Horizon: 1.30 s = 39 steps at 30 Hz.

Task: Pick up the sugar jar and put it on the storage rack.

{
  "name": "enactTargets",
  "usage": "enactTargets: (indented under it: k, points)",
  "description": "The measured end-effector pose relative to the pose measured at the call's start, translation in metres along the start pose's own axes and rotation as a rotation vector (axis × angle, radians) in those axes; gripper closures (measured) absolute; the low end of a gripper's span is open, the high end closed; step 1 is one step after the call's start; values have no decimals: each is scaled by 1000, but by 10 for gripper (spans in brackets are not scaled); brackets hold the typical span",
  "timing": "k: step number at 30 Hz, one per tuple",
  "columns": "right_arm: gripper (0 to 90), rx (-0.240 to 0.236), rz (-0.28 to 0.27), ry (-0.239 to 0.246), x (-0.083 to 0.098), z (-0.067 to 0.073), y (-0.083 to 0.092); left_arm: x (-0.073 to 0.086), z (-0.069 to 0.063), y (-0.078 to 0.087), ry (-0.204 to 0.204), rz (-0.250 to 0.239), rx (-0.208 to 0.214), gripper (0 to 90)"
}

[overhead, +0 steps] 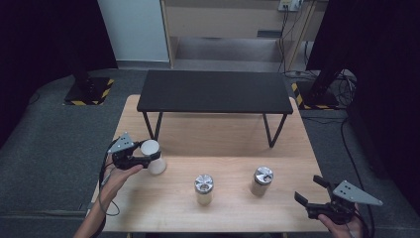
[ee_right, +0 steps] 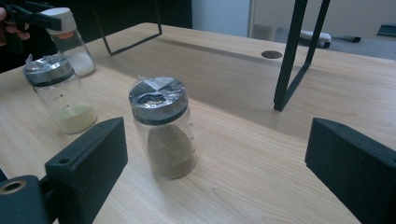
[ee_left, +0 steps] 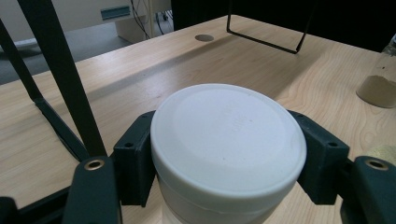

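The light wooden counter (overhead: 233, 208) carries three jars and a low black metal-legged shelf (overhead: 214, 91), which stands on its far half. A white-capped clear jar (overhead: 153, 156) stands between the left gripper's fingers (ee_left: 135, 163). A silver-lidded glass jar of pale yellow powder (overhead: 203, 189) stands between the two pairs of fingers. A silver-lidded glass jar of brown powder (ee_right: 163, 128) stands just ahead of the right gripper's fingers (ee_right: 88, 163). A round hole (ee_right: 271, 54) pierces the counter beyond.
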State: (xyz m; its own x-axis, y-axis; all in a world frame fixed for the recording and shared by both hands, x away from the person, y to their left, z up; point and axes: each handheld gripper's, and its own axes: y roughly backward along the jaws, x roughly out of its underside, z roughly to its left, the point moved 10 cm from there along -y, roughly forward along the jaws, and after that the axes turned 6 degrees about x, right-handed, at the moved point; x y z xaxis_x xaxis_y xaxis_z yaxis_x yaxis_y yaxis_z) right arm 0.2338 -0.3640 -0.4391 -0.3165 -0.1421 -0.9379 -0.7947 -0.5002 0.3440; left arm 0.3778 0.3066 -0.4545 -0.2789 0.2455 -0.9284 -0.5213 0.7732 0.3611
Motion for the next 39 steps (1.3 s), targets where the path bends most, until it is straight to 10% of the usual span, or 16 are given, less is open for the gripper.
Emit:
enactTargets:
  k: [16,39]
  points:
    - [62,-1,-1,-1,0,0,0,-7,-1,1,-3,10,19,320]
    - [63,-2,-3,-7,0,0,0,-77,-9,-7,-90,73,158,323]
